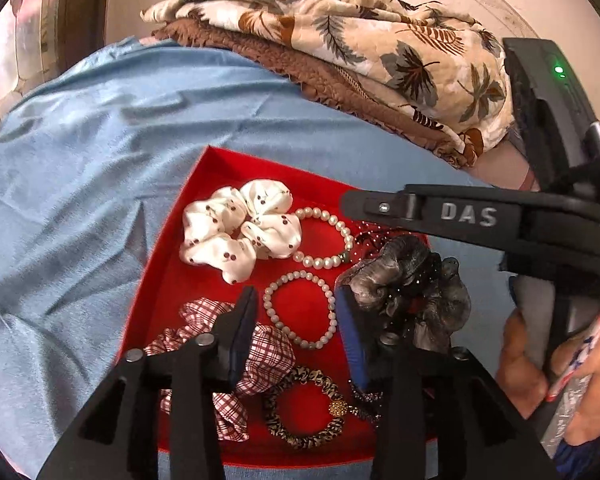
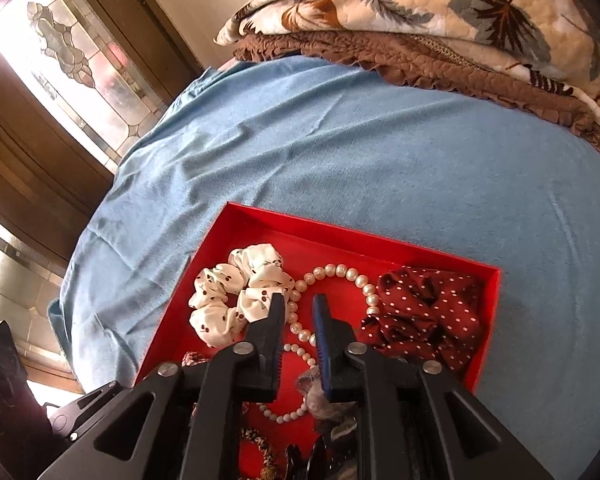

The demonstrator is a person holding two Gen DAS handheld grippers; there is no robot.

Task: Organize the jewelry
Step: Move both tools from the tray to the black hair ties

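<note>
**Tongs parted over the red jewelry tray**

Your left tongs (image 1: 296,312) stand apart, hanging over the shallow red cardboard tray (image 1: 204,184) on the blue bedsheet (image 1: 100,160). Nothing is clamped: the lower white pearl bracelet (image 1: 300,310) lies on the tray floor in the gap between the fingers, and the pads do not press on it. The left finger hangs over the red-and-white plaid fabric scrunchie (image 1: 268,356); the right finger's blue pad sits against the grey velvet scrunchie (image 1: 412,284), though whether it actually touches I cannot tell.

Your right tongs (image 2: 298,312) are slightly apart and hold nothing. Between and beyond their tips lies the upper white pearl bracelet (image 2: 340,274). The white cherry-print satin scrunchie (image 2: 236,292) sits just left of the left tip; the dark red polka-dot scrunchie (image 2: 424,312) fills the tray's far right corner.

Nearest you in the left view lies the leopard-print hair tie with a gold bead (image 1: 304,412). A leaf-print quilt (image 1: 340,20) is piled at the bed's far side.
</note>
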